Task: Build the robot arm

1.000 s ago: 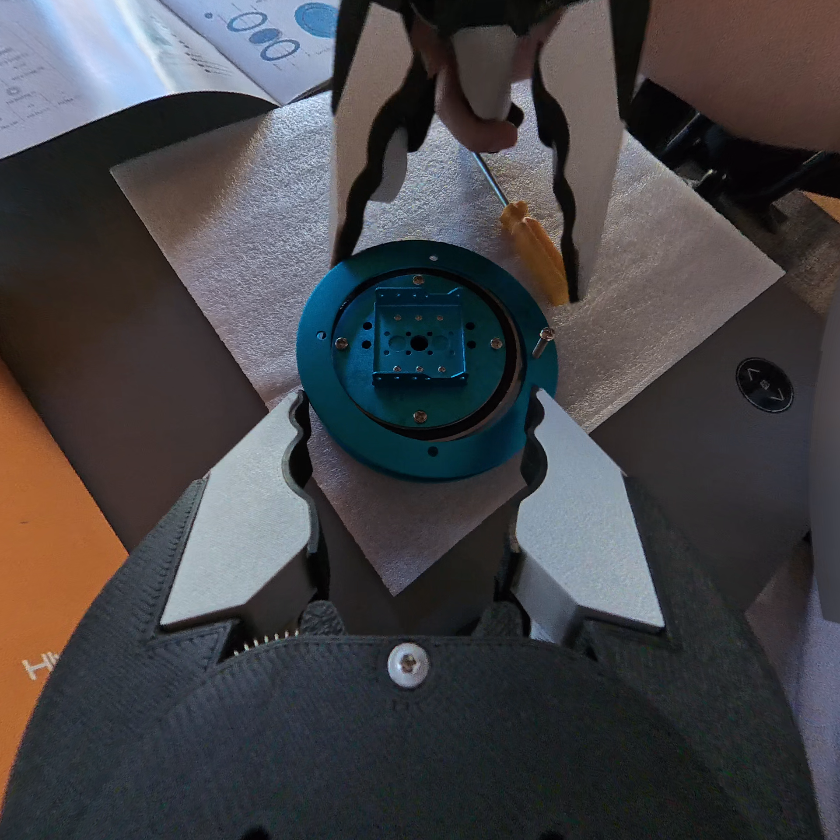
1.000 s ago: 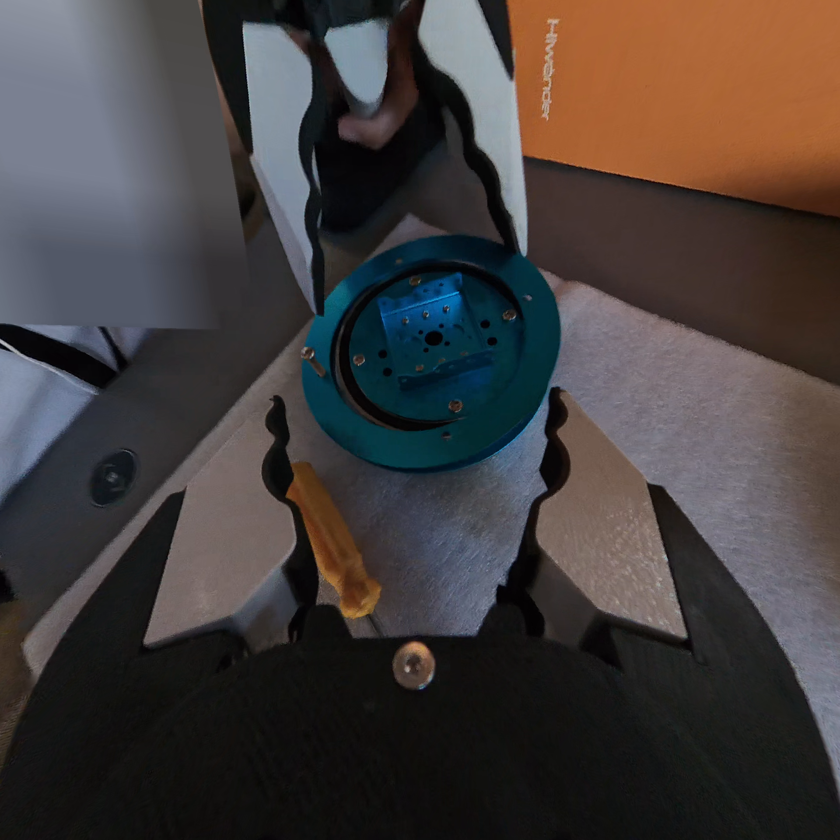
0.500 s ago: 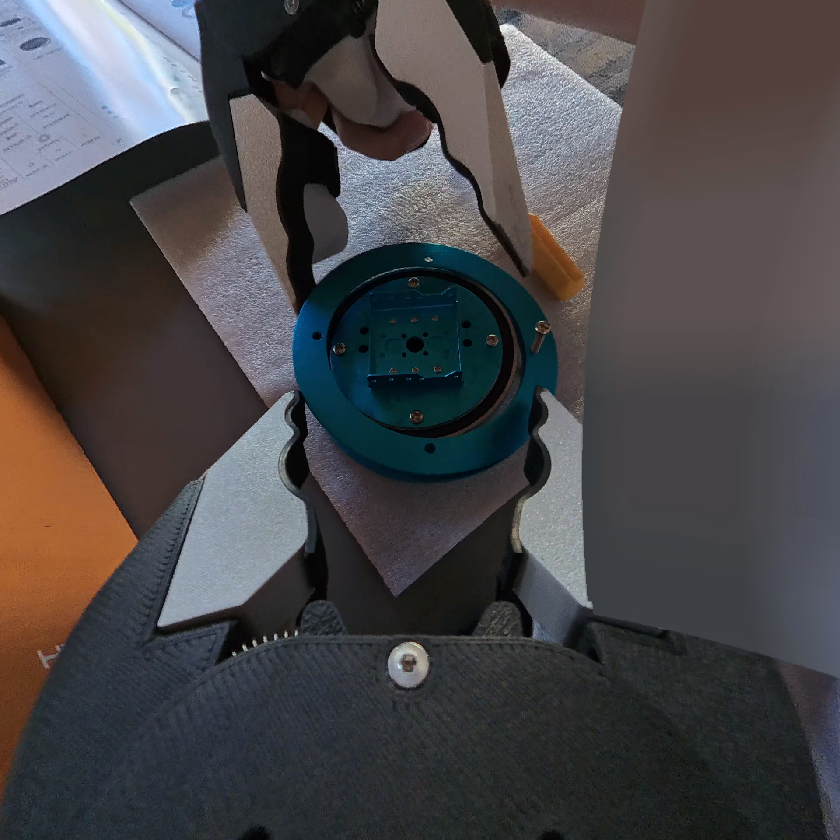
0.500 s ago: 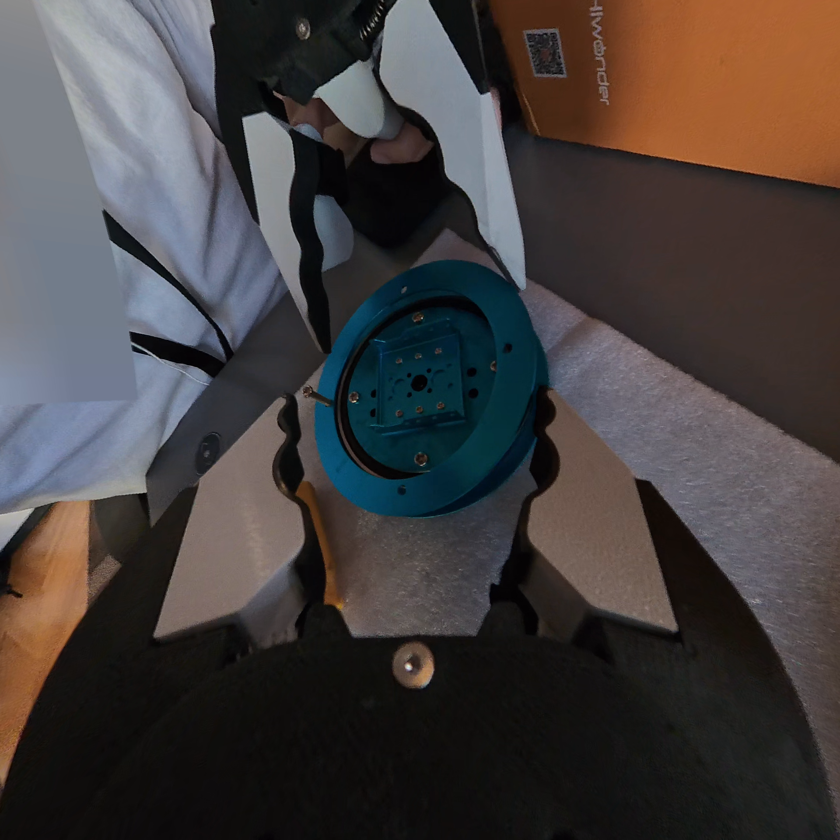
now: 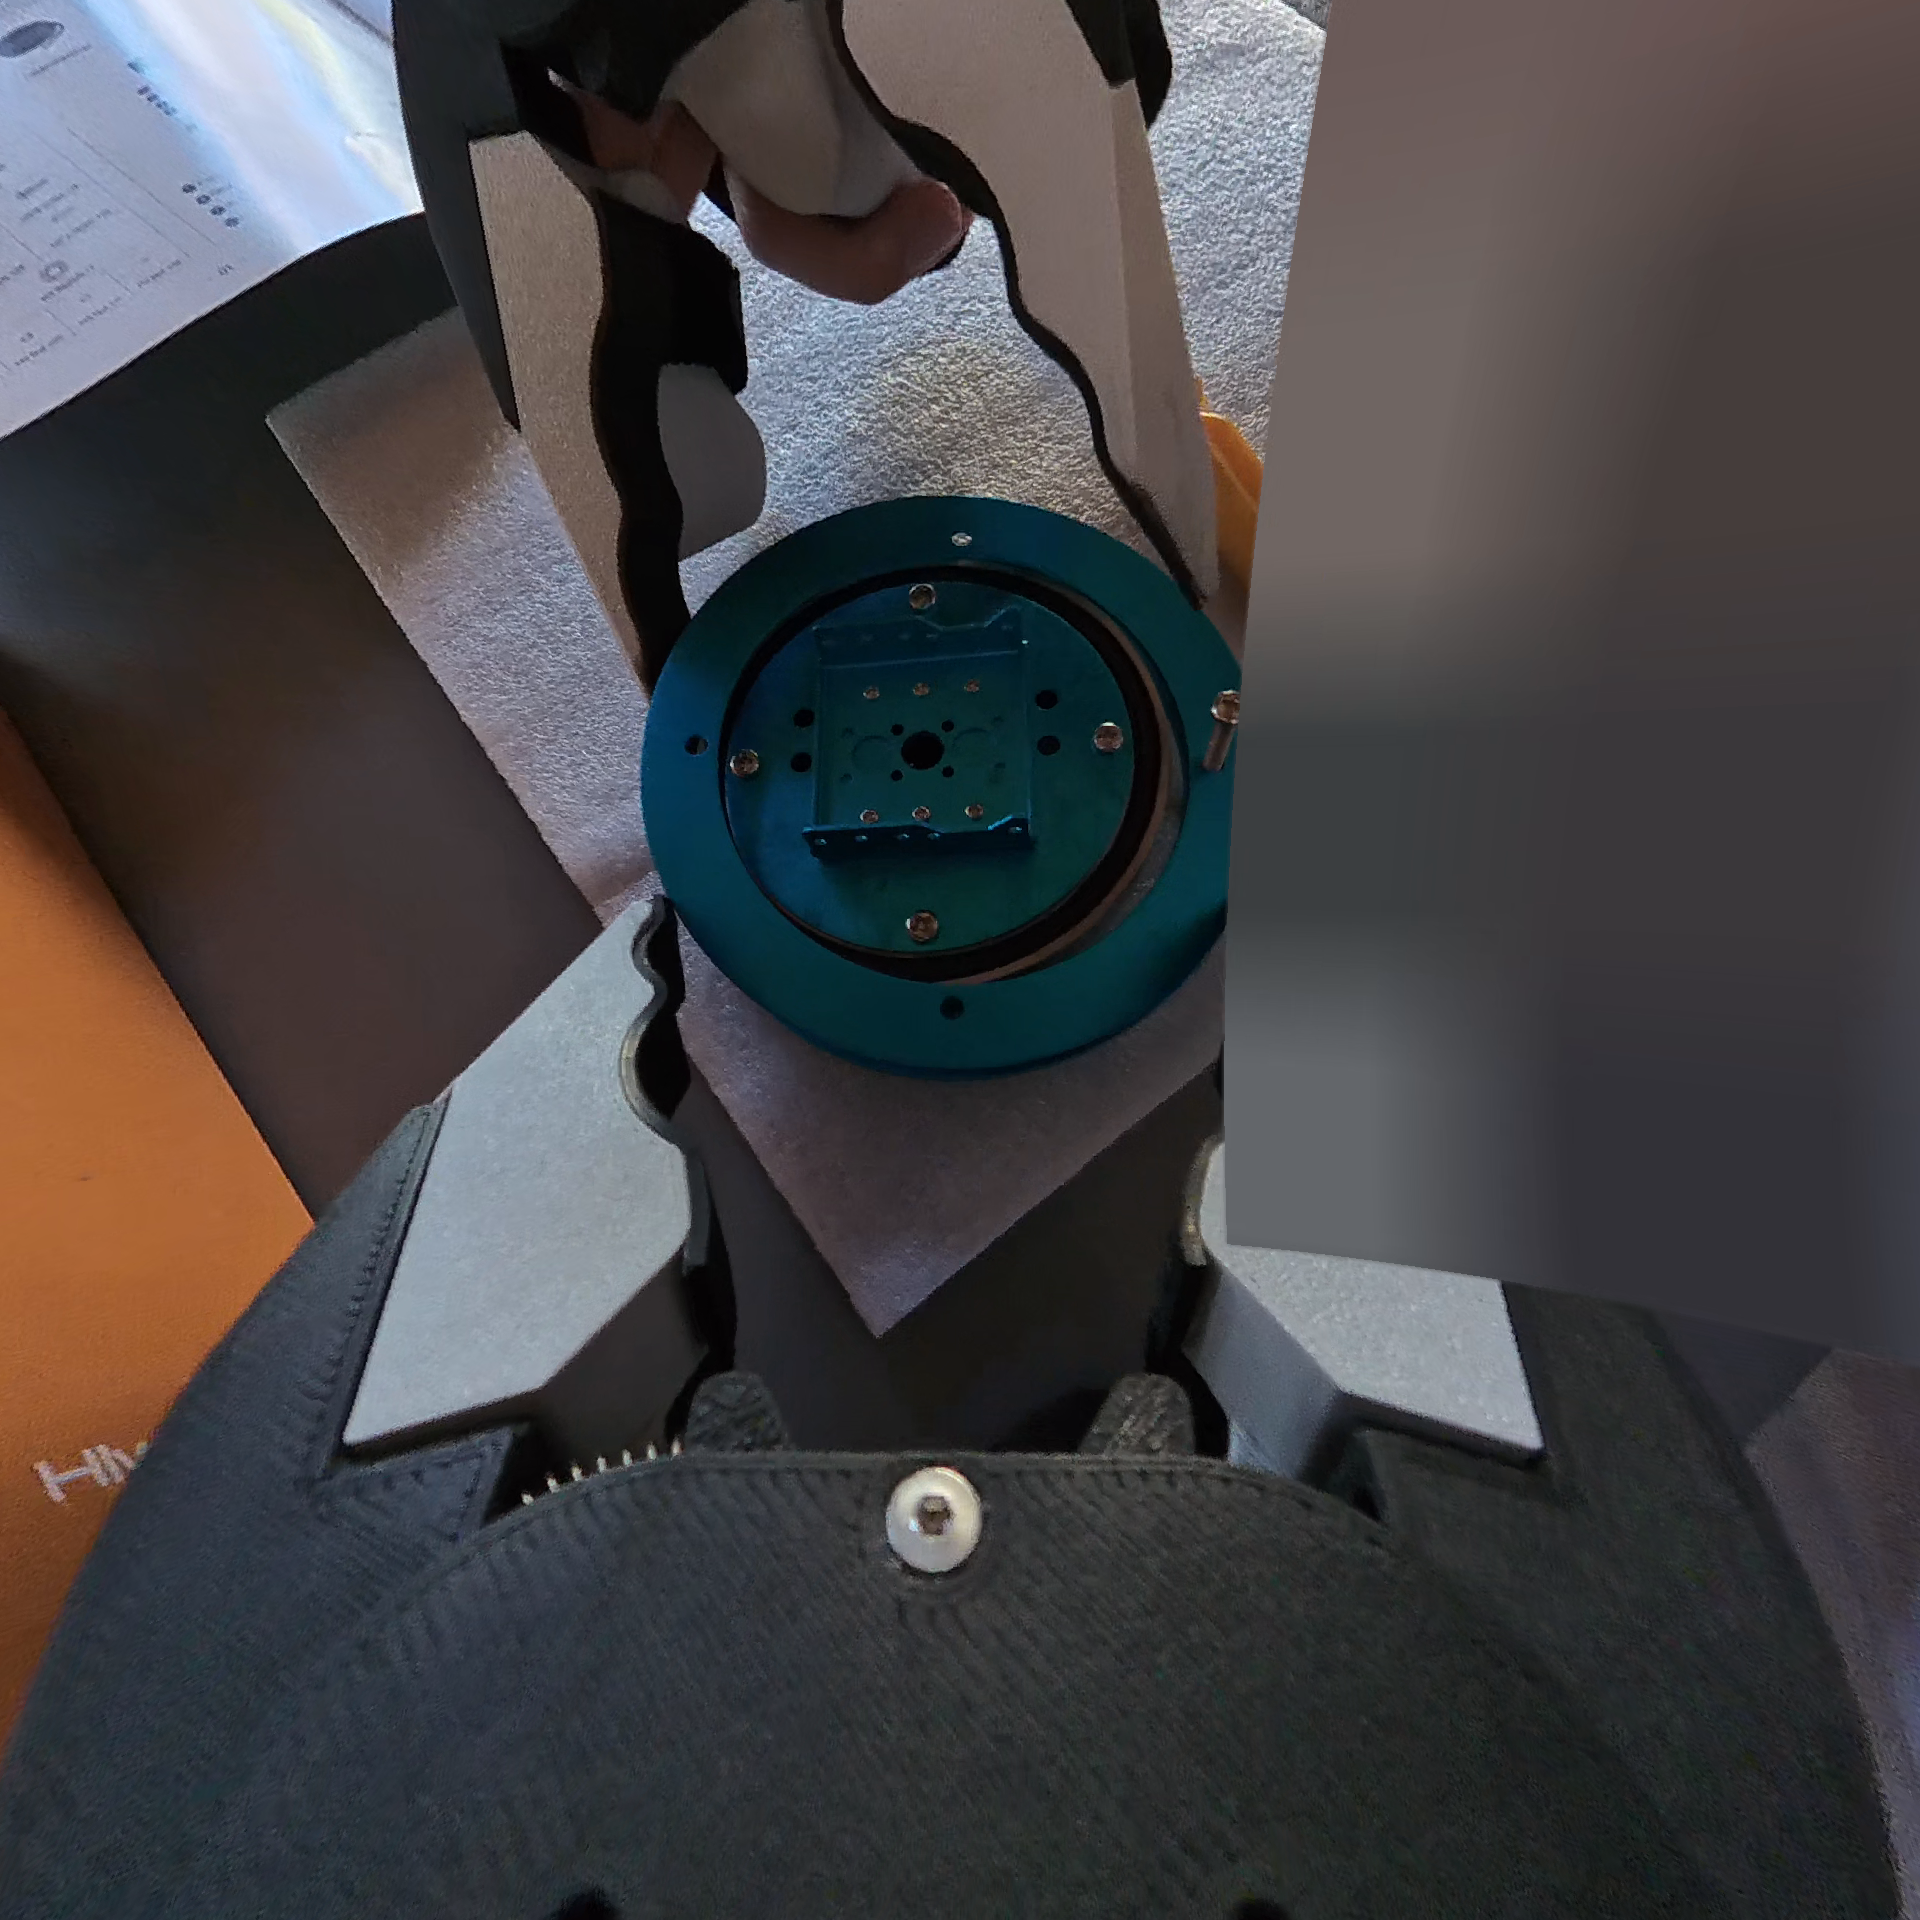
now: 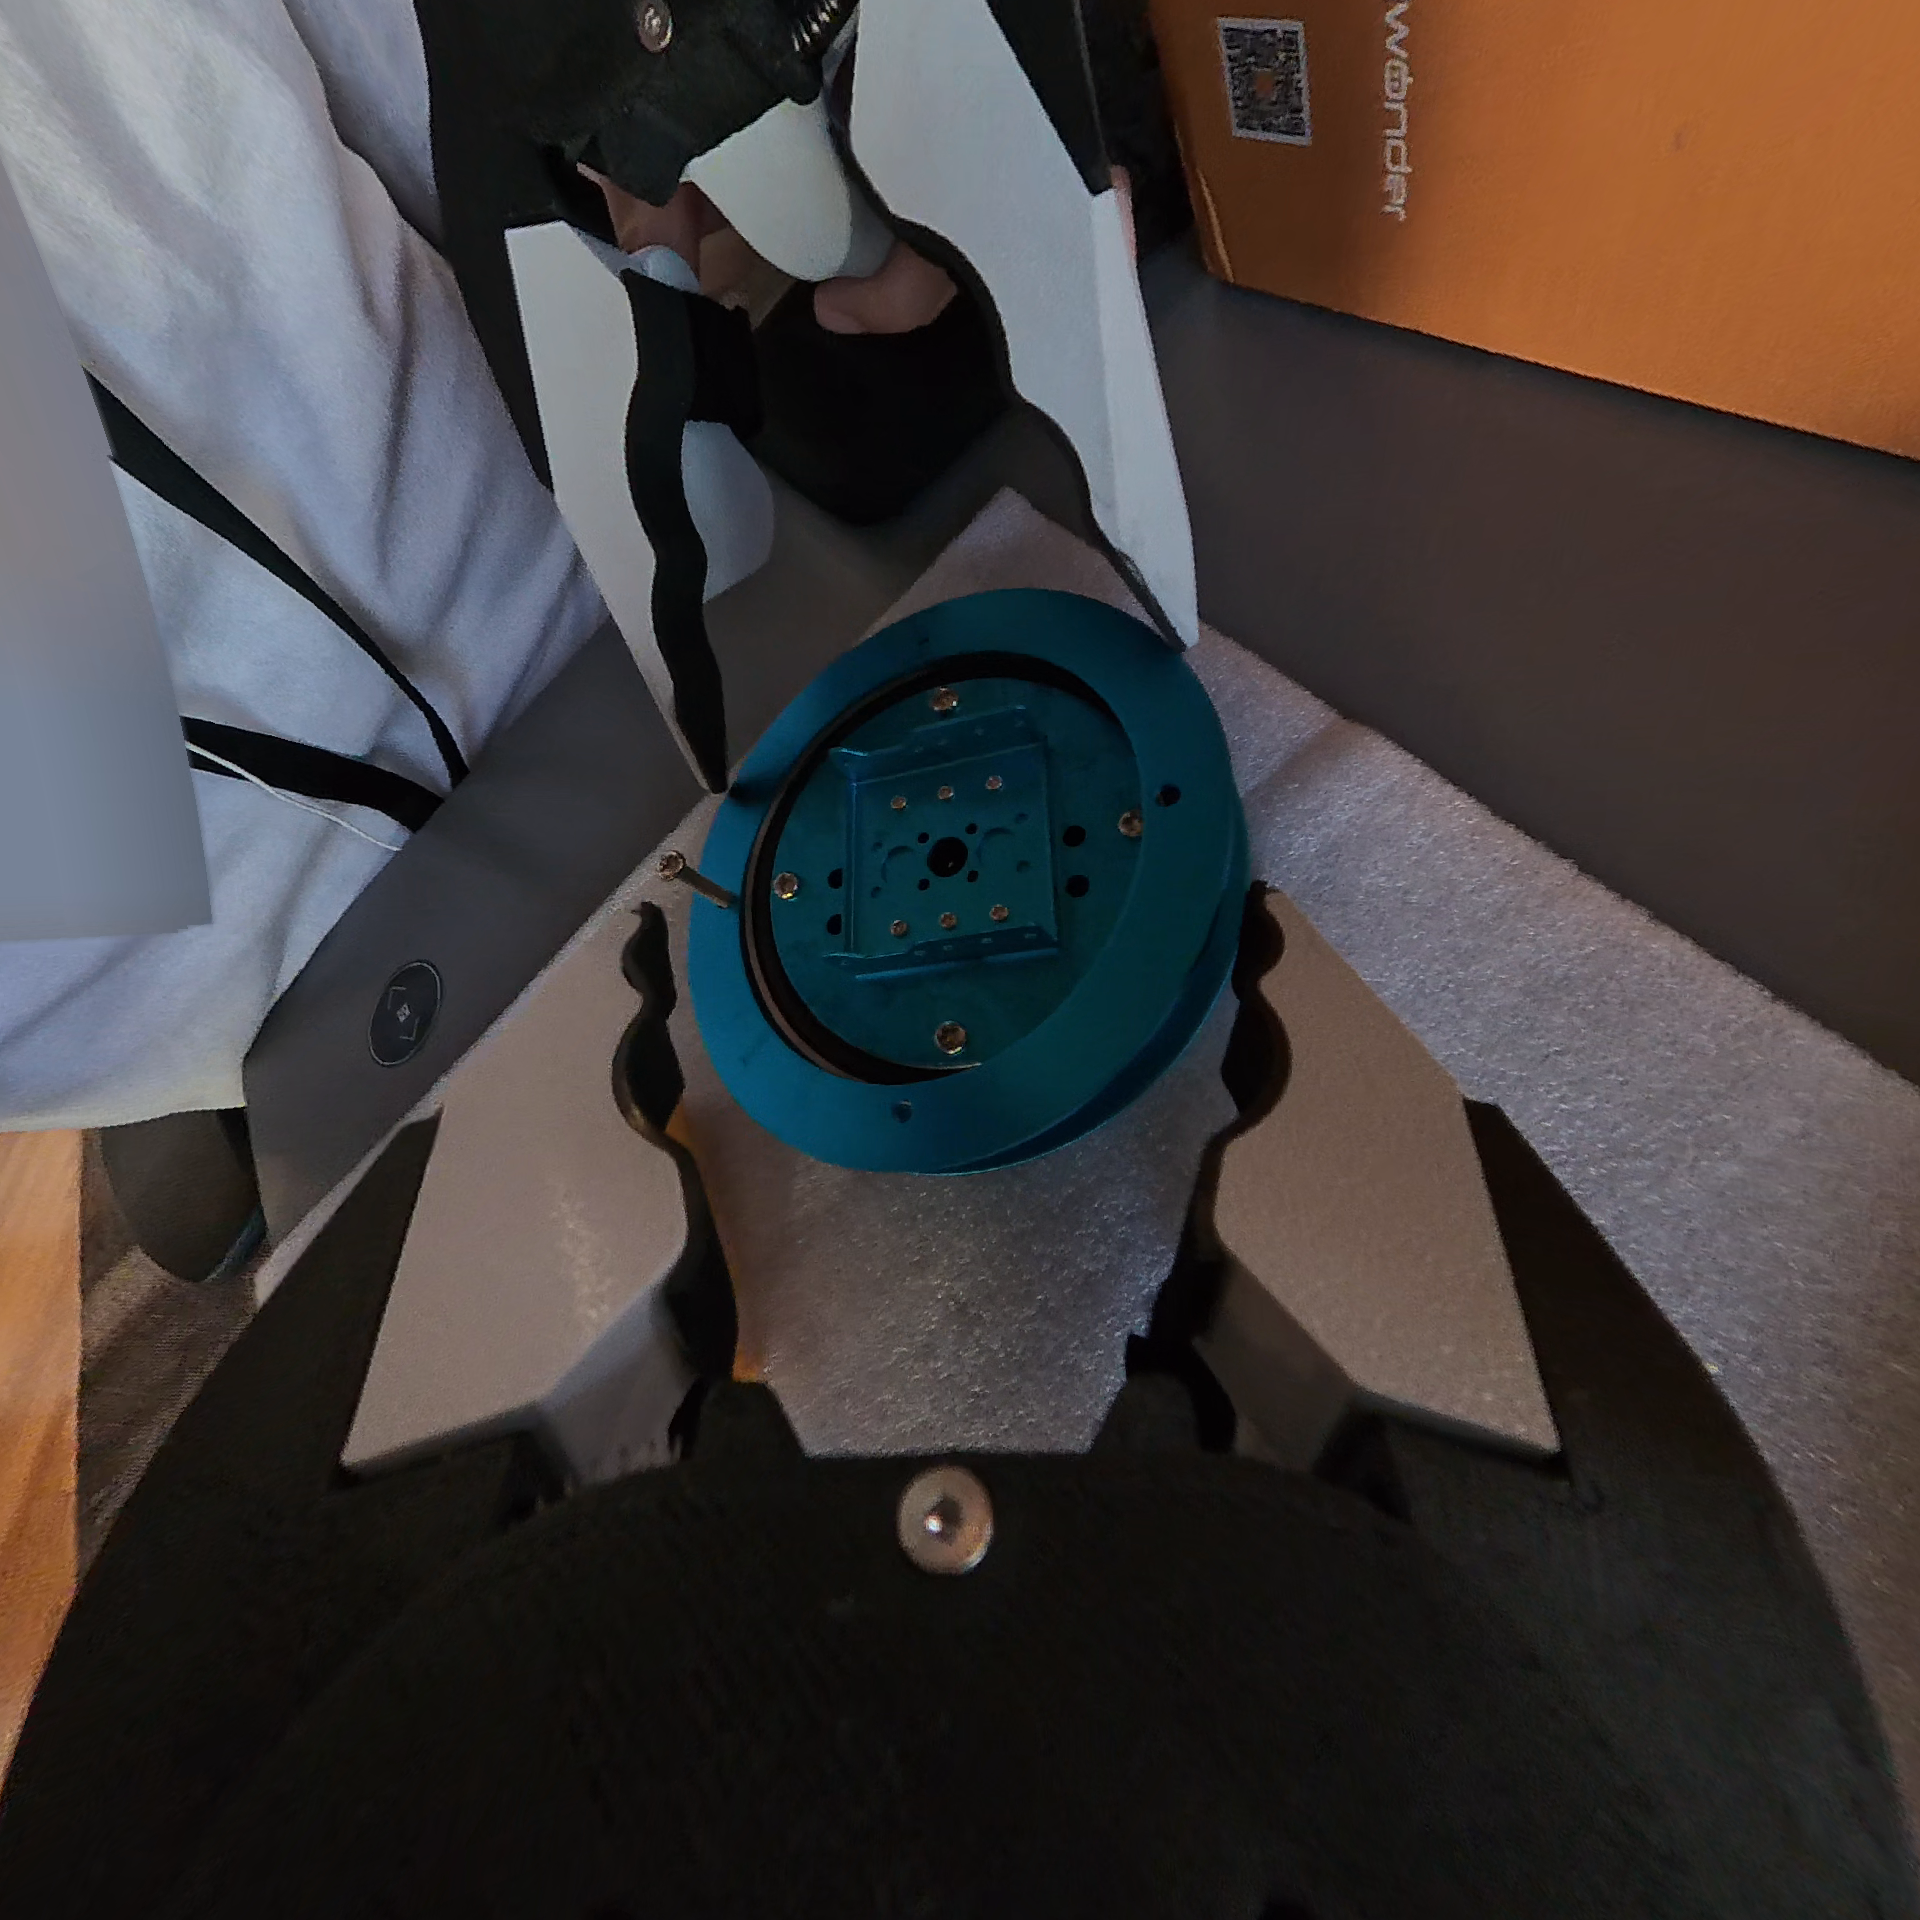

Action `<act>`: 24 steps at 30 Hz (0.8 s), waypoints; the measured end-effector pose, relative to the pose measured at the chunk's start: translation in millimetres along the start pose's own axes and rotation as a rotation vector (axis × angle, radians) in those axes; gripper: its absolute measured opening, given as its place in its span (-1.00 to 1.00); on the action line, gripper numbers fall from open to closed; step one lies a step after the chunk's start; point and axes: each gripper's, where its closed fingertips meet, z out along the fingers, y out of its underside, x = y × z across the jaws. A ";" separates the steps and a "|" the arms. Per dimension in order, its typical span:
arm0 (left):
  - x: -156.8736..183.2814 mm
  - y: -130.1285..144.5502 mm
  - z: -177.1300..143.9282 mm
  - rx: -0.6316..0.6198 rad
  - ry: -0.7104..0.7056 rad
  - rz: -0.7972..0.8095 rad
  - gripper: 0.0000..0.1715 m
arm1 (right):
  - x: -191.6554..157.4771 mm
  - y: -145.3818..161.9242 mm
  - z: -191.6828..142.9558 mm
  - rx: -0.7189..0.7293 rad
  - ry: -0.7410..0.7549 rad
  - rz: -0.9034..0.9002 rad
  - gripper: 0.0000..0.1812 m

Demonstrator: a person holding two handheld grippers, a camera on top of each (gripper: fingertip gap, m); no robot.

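A round blue metal disc (image 5: 935, 1029) with a square bracket screwed to its middle lies on a white foam sheet (image 5: 883, 1226). My left gripper (image 5: 940, 914) is open, with its fingers on either side of the disc's near edge. Its right finger is hidden by a blurred patch. My right gripper (image 6: 951, 904) is open and straddles the disc (image 6: 831, 1122) from the opposite side, its right finger against the rim. Each gripper shows in the other's view, the right one (image 5: 920, 623) and the left one (image 6: 945, 712). A loose screw (image 5: 1221, 727) rests on the rim and shows again in the right wrist view (image 6: 691, 878).
A yellow screwdriver handle (image 5: 1231, 468) lies on the foam behind the right gripper. An orange box (image 5: 104, 1143) (image 6: 1610, 208) stands on the grey table (image 6: 1558, 623). A printed sheet (image 5: 125, 187) lies at the far left. A person in white (image 6: 260, 416) is close by. The gap from one gripper's tips to the other's is roughly 5 cm.
My right gripper has moved from over the screwdriver to around the disc, and its fingers have narrowed slightly. My left gripper has stayed at the disc's near edge.
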 end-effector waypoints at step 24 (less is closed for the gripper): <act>5.1 1.7 4.1 -0.031 -0.075 0.036 0.25 | -3.2 7.6 1.4 -0.036 0.128 -0.104 0.20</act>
